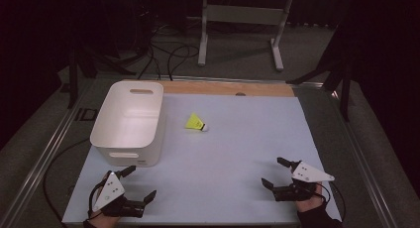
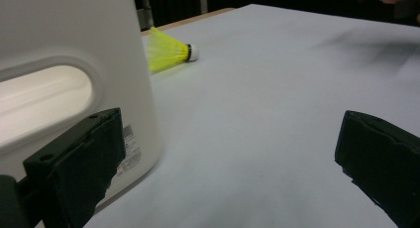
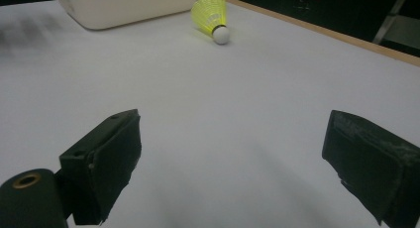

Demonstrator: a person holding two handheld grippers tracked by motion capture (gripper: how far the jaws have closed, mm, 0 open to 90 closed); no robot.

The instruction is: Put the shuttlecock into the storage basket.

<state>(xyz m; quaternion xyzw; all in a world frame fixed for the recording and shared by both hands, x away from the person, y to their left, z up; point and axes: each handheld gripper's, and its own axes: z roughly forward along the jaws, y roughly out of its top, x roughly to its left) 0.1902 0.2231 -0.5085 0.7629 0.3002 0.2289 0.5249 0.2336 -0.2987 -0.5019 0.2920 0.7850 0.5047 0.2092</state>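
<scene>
At near bench edge: left claw (image 1: pixel 140 182) and right claw (image 1: pixel 274 172), both with jaws apart, holding nothing. Mid-bench, well beyond both: yellow shuttlecock (image 1: pixel 196 122) lying on its side, cork toward the right, skirt toward the bin (image 1: pixel 130 120) just beside it. Right claw looks slightly better placed, facing the cork end.

Both tongs (image 1: pixel 140 182) (image 1: pixel 274 172) wide open, empty
</scene>
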